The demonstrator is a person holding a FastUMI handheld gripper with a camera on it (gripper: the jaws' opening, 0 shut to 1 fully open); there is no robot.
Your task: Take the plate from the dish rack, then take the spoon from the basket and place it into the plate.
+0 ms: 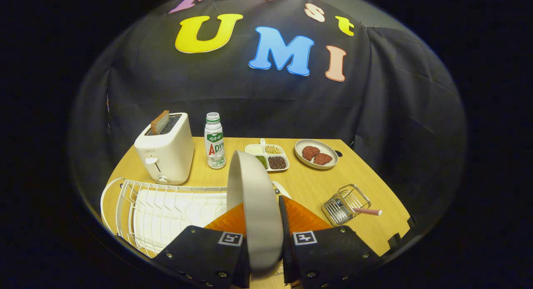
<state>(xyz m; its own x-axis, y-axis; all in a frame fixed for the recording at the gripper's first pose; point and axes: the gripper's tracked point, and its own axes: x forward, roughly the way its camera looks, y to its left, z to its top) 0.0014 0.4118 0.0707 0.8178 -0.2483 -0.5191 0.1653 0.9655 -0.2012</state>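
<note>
A pale grey plate (255, 197) stands on edge between my two orange fingers (227, 220), which press on it from both sides, so my gripper (260, 216) is shut on it. The plate is held above the right end of the white wire dish rack (166, 205). To the right of my fingers a small wire basket (345, 203) lies on the wooden table, and a spoon with a pink-and-white handle (368, 211) sticks out of it toward the right.
A white toaster (166, 149) with a slice of bread stands behind the rack. Beside it are a drink bottle (214, 141), a divided dish of beans (267, 156) and a plate of meat (316, 153). Bare tabletop (308, 185) lies between rack and basket.
</note>
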